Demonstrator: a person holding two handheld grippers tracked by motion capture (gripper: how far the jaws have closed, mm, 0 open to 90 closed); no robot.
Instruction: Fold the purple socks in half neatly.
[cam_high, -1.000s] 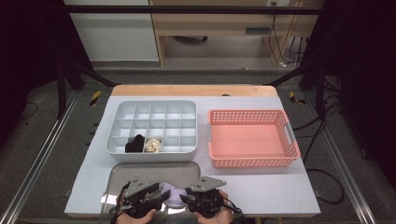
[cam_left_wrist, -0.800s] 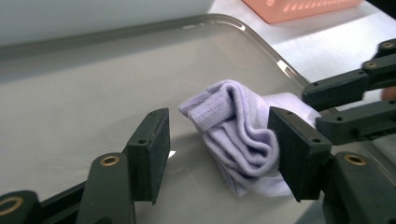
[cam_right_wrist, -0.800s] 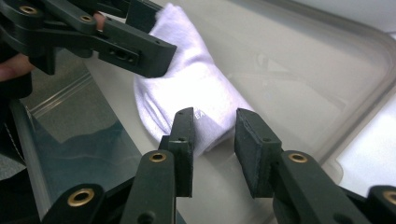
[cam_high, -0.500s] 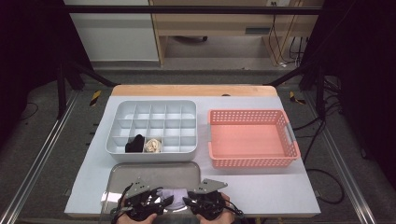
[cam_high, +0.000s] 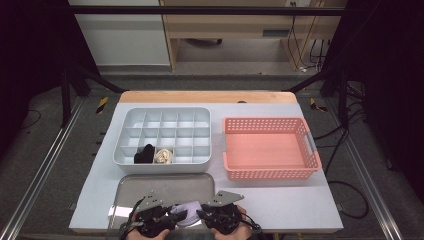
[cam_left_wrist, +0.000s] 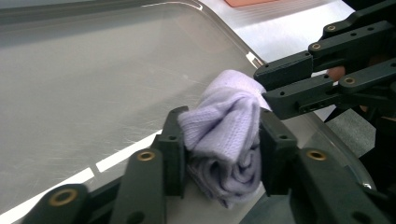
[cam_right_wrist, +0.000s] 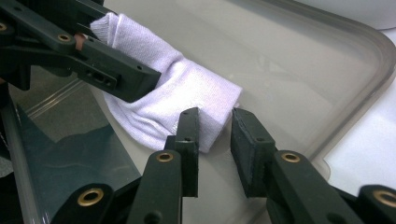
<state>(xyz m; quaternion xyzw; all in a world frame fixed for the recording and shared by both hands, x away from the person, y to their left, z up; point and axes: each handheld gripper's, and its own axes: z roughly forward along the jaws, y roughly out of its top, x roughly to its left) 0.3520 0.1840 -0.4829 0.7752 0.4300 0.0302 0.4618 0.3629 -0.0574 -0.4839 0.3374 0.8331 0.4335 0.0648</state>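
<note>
The table (cam_high: 280, 200) is covered with a white sheet. On it, at the far left, stands a grey organiser (cam_high: 165, 136) with many compartments. In its front row one compartment holds a black bundle (cam_high: 145, 154), and the next compartment to the right holds a cream bundle (cam_high: 163, 156). To the right of the organiser, near it but apart, stands a pink basket (cam_high: 268, 149).

In front of the organiser, at the near edge of the table, lies a metal tray (cam_high: 165, 187). Both hands are over its near part, close together.

A lilac sock (cam_left_wrist: 226, 140) lies on the tray, rolled loosely into a bundle. It is between the two grippers, near the tray's near right corner.

The left gripper (cam_left_wrist: 223, 151) has the sock between its jaws. The jaws have just been closing, and in the left gripper view both pads now press on the sides of the bundle, so it pinches the sock. The cloth bulges out above the pads.

The right gripper (cam_right_wrist: 214, 130) meets the other end of the sock. In the right gripper view its jaws are half spread. One finger (cam_right_wrist: 187, 135) touches the edge of the cloth, and a corner of the sock reaches into the gap. The other finger stands clear of the sock, so there is no pinch here.
</note>
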